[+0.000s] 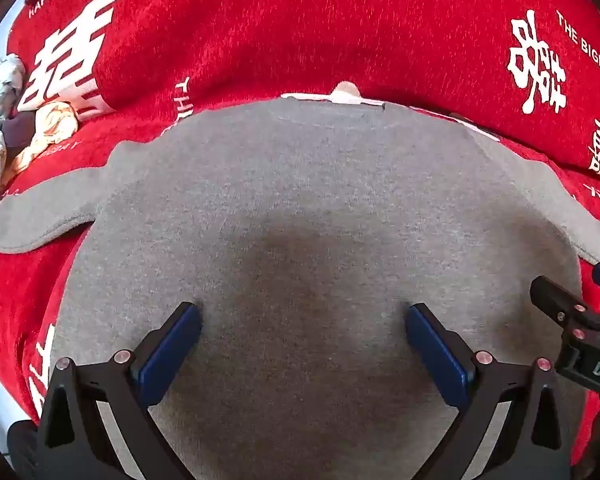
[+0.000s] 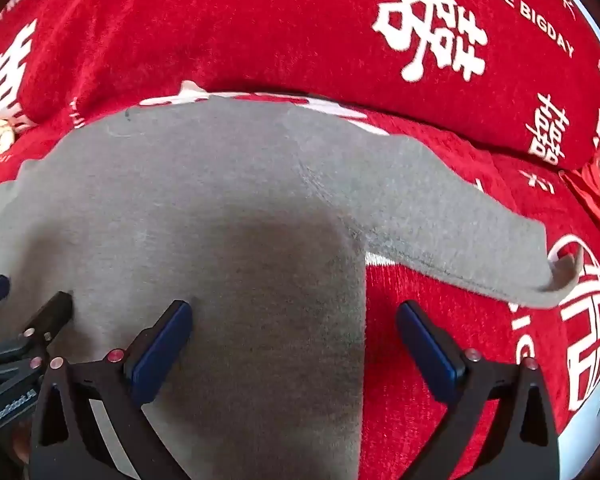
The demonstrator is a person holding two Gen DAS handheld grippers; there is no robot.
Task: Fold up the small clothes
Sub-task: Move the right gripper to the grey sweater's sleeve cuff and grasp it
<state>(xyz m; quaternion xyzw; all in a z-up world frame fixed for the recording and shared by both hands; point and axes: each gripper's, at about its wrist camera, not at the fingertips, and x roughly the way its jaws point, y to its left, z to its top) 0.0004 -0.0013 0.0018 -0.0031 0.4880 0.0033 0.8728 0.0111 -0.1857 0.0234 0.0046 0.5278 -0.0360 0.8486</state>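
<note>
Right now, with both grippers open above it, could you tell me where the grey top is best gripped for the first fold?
Probably the cuff end of the grey top's sleeve, approached from the right gripper's outer side: it lies flat, stretched out, edge free on the red blanket.

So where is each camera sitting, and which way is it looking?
Left wrist view: sits on the left gripper, looking steeply down along its open fingers at the gray shirt; the right gripper pokes in at the right edge.
Right wrist view: sits on the right gripper, looking steeply down at the shirt's right side and sleeve; the left gripper pokes in at the left.
Both share the shirt and the red blanket.
</note>
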